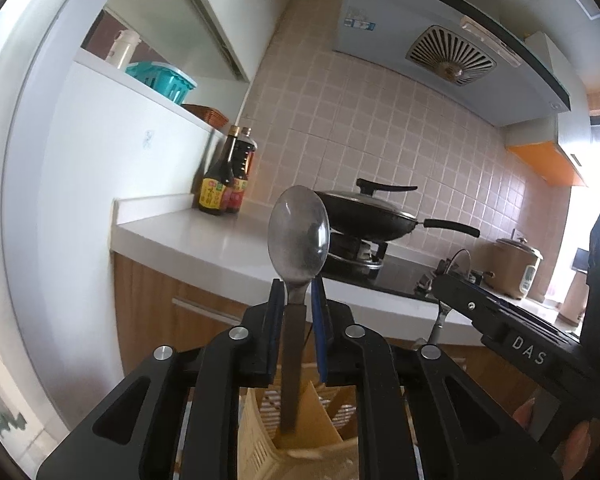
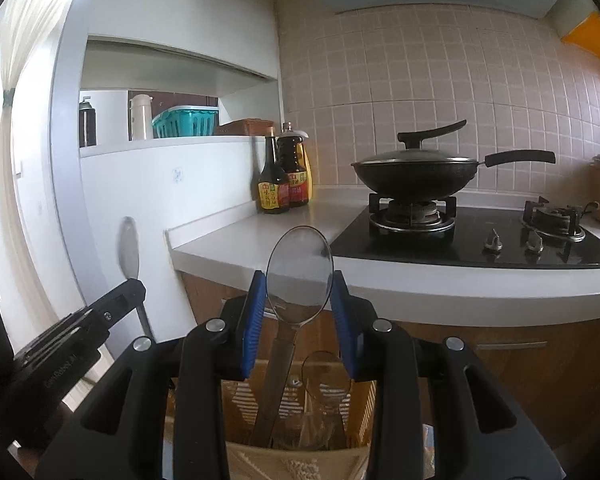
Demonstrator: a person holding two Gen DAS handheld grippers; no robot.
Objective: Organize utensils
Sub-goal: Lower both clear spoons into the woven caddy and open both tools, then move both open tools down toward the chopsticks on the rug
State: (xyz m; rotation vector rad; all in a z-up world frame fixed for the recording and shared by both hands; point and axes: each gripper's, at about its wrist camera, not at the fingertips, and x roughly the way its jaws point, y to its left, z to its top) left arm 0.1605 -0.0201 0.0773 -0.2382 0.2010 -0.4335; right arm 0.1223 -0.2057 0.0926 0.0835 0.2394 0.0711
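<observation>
Rear wall (image 2: pixel 440 80): pink square tile, with a range hood (image 1: pixel 440 40) mounted above. A white countertop (image 2: pixel 260 232) on wood-fronted cabinets (image 1: pixel 172 292) carries a black gas hob (image 2: pixel 480 240). Daylight enters past a white curtain (image 2: pixel 16 80).

The spoon (image 1: pixel 298 236) in the left claw (image 1: pixel 297 296) is dull, smudged metal; the right claw (image 2: pixel 299 292) has ribbed blue pads around a shinier metal spoon (image 2: pixel 300 272). The holder (image 2: pixel 300 464) is cream perforated plastic. The counter (image 2: pixel 260 236) is smooth white, the hob (image 2: pixel 480 248) glossy black.
</observation>
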